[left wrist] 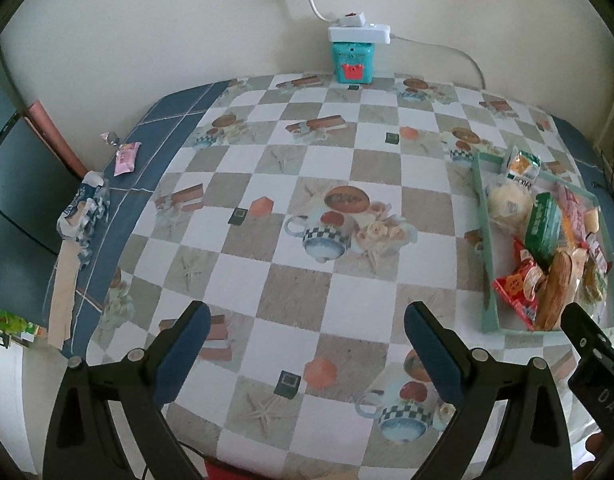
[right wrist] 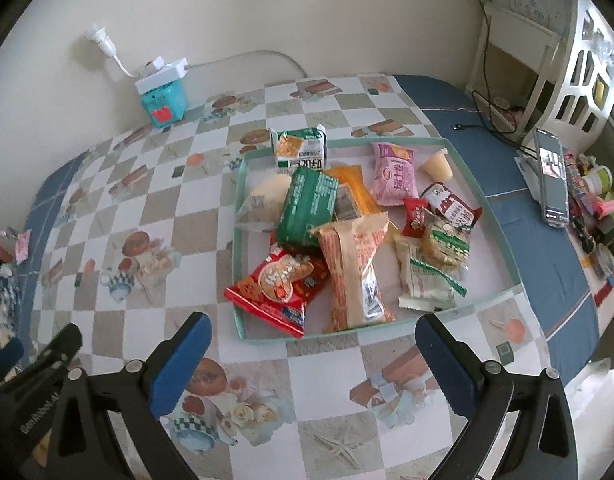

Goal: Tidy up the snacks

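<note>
My left gripper [left wrist: 307,356] & right gripper [right wrist: 313,360] hover w/ jaws wide apart, nothing in either. Just past the right one, the tray [right wrist: 243,332] holds the snacks [right wrist: 347,240], piled. Farther left, pink packet [left wrist: 127,158] lies at table [left wrist: 155,128] edge.

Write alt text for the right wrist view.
A shallow green tray piled with wrapped snacks sits on a checkered tablecloth. The open right hand-held gripper hovers empty just before its near edge. A phone stands propped at right.
</note>
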